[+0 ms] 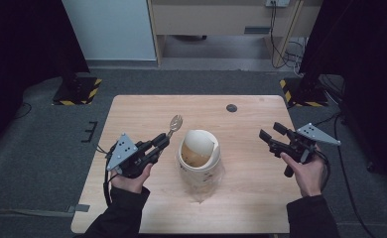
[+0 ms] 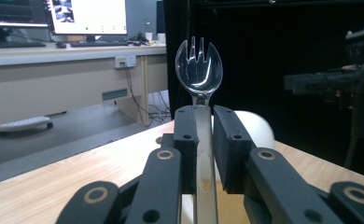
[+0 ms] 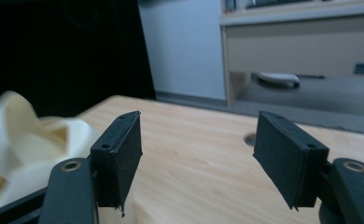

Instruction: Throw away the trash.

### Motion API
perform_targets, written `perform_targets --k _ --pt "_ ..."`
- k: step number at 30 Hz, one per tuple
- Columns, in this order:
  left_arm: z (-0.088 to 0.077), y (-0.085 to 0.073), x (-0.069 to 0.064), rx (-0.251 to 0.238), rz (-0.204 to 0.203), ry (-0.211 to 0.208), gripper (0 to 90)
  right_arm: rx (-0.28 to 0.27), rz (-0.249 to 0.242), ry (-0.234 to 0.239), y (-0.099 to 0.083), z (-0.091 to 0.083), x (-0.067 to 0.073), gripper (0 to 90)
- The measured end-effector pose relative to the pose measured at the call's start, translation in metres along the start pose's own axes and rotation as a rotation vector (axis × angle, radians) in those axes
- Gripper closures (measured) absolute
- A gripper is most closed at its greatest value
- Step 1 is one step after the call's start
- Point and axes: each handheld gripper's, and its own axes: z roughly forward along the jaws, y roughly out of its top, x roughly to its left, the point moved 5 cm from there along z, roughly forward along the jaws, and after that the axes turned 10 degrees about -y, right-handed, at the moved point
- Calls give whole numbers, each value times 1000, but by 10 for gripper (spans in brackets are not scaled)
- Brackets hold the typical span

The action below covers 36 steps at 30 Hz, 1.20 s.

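Clear plastic spork sits clamped upright in the left gripper, just beside the cream cup, likely for scooping; right gripper hovers apart, jaws spread and empty.

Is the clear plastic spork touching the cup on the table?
Apart. The high view shows the spork held up in the left tongs, its bowl to the upper left of the cup with bare table between them.
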Motion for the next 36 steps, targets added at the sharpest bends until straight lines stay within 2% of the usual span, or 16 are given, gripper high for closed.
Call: perform_targets --k 1,2,3,4,9,13,15,16,19,25,31,36 --pt "2 0 -2 2 6 -4 795 -30 15 30 7 -3 8 326" --pt "3 0 -3 3 7 -9 795 -30 15 30 7 -3 8 326" --pt "5 0 -5 7 12 -13 795 -48 23 53 12 -5 15 327" --pt "7 -1 -6 9 14 -19 795 -48 23 53 12 -5 15 327" --pt "20 -3 -17 24 24 -41 795 -61 17 122 19 -7 34 329" --pt "28 -2 -26 32 47 -61 795 -60 11 149 20 -6 42 335" --pt "30 0 -29 35 59 -70 795 -67 28 179 21 -6 48 338" --pt "31 0 -30 34 60 -72 795 -68 9 194 22 -5 53 339" --pt "35 1 -30 32 58 -75 796 -77 -16 207 23 -1 62 344" --pt "42 0 -32 32 62 -80 795 -91 -31 229 27 3 76 356" --pt "57 -4 -37 44 76 -95 795 -109 -14 275 32 5 93 369" --pt "67 -6 -44 43 89 -112 795 -96 -1 295 28 5 98 373"
